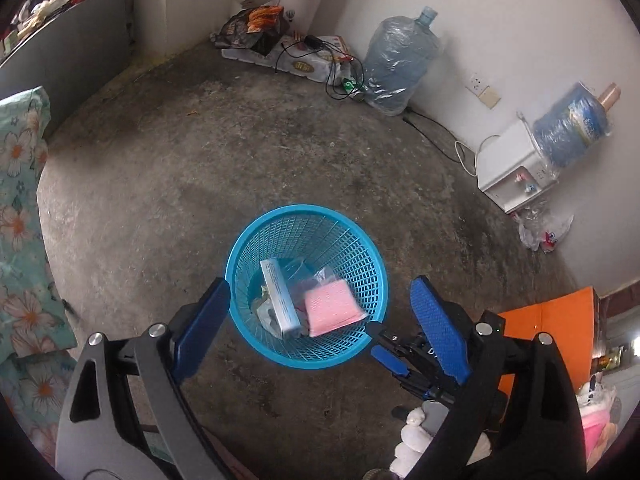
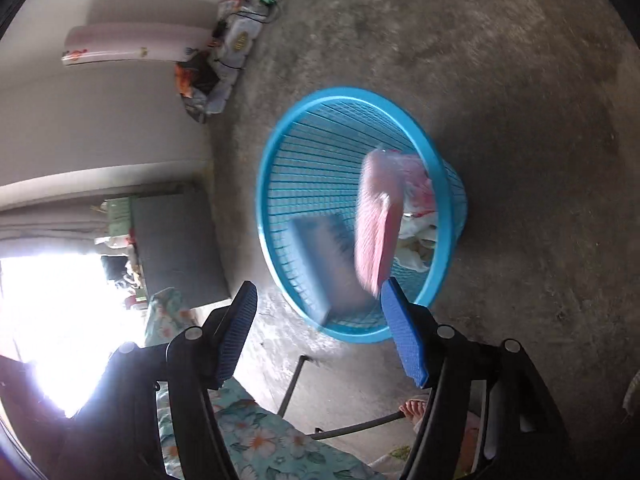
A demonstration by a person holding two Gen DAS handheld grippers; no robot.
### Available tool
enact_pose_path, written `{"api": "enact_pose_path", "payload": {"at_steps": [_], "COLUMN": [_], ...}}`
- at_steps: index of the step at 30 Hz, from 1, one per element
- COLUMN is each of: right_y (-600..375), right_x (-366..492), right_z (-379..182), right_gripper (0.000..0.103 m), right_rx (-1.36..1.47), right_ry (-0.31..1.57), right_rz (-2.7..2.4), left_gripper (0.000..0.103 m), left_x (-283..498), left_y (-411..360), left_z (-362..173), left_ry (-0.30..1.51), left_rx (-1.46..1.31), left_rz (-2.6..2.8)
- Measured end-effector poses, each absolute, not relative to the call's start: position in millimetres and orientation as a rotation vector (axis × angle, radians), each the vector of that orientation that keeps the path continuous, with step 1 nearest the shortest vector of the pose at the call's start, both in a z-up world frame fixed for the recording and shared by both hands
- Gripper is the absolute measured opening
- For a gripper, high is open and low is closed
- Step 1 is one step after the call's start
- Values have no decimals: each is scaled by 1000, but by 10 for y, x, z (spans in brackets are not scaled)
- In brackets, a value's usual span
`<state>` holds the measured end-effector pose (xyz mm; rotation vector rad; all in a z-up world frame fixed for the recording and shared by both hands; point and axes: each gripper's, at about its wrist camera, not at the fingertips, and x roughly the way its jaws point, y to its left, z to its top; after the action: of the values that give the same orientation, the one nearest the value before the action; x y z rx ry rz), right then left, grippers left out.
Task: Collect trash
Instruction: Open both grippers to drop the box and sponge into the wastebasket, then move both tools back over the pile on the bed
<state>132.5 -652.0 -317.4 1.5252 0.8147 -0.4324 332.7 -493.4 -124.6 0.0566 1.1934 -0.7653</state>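
A blue mesh basket (image 1: 306, 211) stands on the concrete floor. In it lie a white-blue box (image 1: 280, 300), a pink packet (image 1: 330, 308), clear plastic and crumpled paper. My left gripper (image 1: 320, 284) hangs open above the basket, its fingers on either side of the rim, with nothing between them. In the left wrist view my right gripper (image 1: 376, 342) reaches the basket's near right rim. In the right wrist view the right gripper (image 2: 320, 285) is open over the basket (image 2: 360, 94). The blurred pink packet (image 2: 380, 216) sits inside, just beyond the right fingertip, beside the box (image 2: 320, 264).
Floral bedding (image 1: 24, 200) lies to the left. Two wrapped water bottles (image 1: 400, 64), a white dispenser (image 1: 512, 168), cables (image 1: 432, 128), snack bags (image 1: 256, 28) and a plastic bag (image 1: 544, 232) line the walls. An orange panel (image 1: 552, 320) is at right. A gloved hand (image 1: 416, 440) is low in view.
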Motion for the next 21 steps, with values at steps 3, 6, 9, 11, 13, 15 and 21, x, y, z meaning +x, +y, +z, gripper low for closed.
{"api": "enact_pose_path", "payload": {"at_steps": [3,6,9,11,13,15,21], "right_y": [-6432,-6352,-6274,-6205,-6097,-5974,-5382], "right_x": [1254,1208,1175,1179,1158,1151,1132], "right_z": [-3271,-3275,-3156,-2970,-2682,-2353,-1263], "right_gripper": [63,63,63,63,63,63,67], "right_rx": [1537,1544,1539,1501,1438,1352,1018], "right_ry": [802,794,764,737,712,689,647], "right_rz": [-414,-399,-368,-335,-299,-259,-143], "left_gripper": [87,87,87,87,87,87,87], "left_x": [3326,3306,3223,3157,3047,2898,2352], "left_y": [-4760,-4594,-4355,-4195,-3998,-3770,-2973], "left_z": [-1180,-982,-699,-496,-272,-58,516], "left_ry": [1188,1131,1073,1031,983,931,789], "left_rx": [38,32,1,-19,-48,-62,-122], "left_rz": [-778,-793,-810,-815,-822,-827,-853]}}
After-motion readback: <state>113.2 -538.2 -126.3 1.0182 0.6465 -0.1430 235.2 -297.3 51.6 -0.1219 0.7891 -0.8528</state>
